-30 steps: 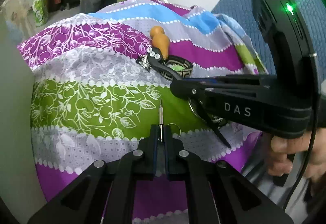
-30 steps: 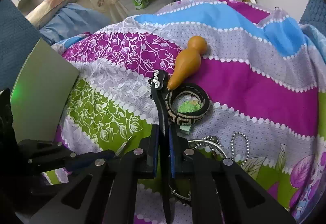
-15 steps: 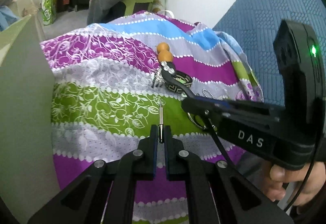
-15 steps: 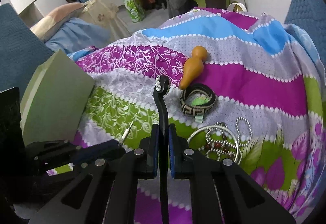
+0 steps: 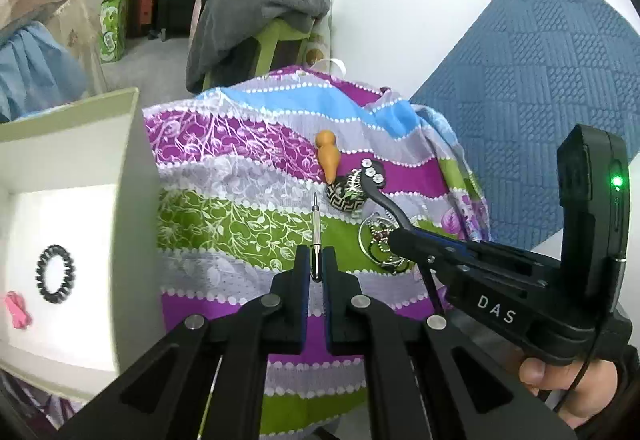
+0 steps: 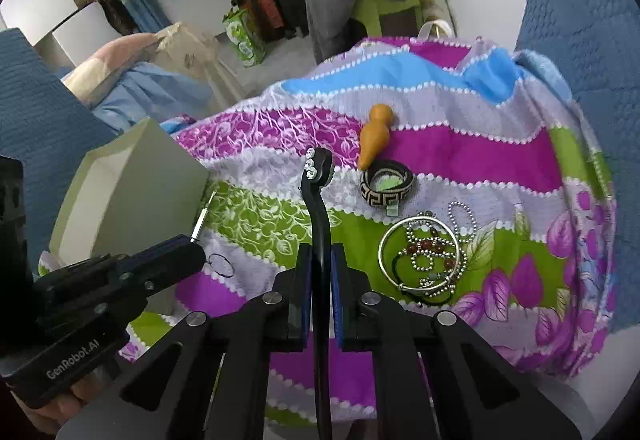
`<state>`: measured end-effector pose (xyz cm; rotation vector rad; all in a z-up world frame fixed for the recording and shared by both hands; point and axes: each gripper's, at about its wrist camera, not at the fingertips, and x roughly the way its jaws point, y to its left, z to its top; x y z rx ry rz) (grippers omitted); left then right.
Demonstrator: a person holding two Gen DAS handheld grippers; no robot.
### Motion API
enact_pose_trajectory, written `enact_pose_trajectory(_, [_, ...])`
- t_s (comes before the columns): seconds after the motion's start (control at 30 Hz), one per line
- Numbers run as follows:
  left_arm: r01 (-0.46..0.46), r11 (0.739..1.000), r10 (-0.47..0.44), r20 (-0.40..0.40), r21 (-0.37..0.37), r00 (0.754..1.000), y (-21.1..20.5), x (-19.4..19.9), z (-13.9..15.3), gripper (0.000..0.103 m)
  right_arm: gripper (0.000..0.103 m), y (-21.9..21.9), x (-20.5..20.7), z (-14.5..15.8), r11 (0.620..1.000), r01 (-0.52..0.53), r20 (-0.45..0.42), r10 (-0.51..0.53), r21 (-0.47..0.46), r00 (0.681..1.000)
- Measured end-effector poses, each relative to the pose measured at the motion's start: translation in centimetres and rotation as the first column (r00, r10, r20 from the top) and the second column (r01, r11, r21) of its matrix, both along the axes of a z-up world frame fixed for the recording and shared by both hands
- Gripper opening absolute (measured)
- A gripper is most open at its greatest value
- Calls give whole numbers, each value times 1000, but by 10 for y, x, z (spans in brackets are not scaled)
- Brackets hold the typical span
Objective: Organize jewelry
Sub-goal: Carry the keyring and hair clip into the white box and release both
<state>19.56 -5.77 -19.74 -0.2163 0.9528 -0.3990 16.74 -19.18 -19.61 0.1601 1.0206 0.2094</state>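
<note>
My left gripper (image 5: 316,264) is shut on a slim silver pin (image 5: 316,228) that sticks forward above the striped cloth (image 5: 240,215). From the right wrist view the same pin (image 6: 202,217) carries a thin wire ring (image 6: 220,264) at the left gripper (image 6: 194,250). My right gripper (image 6: 320,268) is shut on a curved black hair clip (image 6: 319,207) with rhinestones at its tip, held in the air. To the left stands an open pale box (image 5: 132,143) holding a black spiral hair tie (image 5: 56,274) and a pink piece (image 5: 18,310).
On the cloth lie an orange gourd figure (image 6: 374,139), a patterned bangle (image 6: 386,185), and a silver bangle tangled with bead chains (image 6: 424,256). A blue quilted panel (image 5: 540,87) stands at the right. Behind the cloth is a green chair piled with clothes (image 5: 260,7).
Both grippers have risen and drawn back from the cloth with the pin and the clip still held. The box's inside has come into the left wrist view.
</note>
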Motion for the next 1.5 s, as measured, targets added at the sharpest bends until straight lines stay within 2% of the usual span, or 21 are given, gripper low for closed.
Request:
enact_pose_trajectory(0.2, [-10, 1000, 11, 57, -17, 998, 12, -8, 41, 4, 6, 6, -13, 33, 1000, 9, 43, -9, 4, 999])
enact_pose_trajectory(0.53, [-53, 998, 55, 148, -12, 987, 48, -17, 113, 4, 6, 33, -14, 110, 1000, -6, 161, 2, 21, 987])
enact_pose_trajectory(1.0, [-148, 989, 141, 287, 4, 948, 132, -30, 200, 4, 6, 102, -6, 194, 996, -89, 321, 76, 24, 944])
enact_pose_trajectory(1.23, [-197, 980, 184, 284, 20, 941, 174, -33, 201, 4, 6, 148, 5, 189, 989, -149, 307, 135, 20, 942])
enact_pose_trajectory(1.5, [-252, 967, 241, 195, 37, 951, 217, -34, 157, 4, 6, 191, 14, 149, 979, -202, 215, 195, 10, 957])
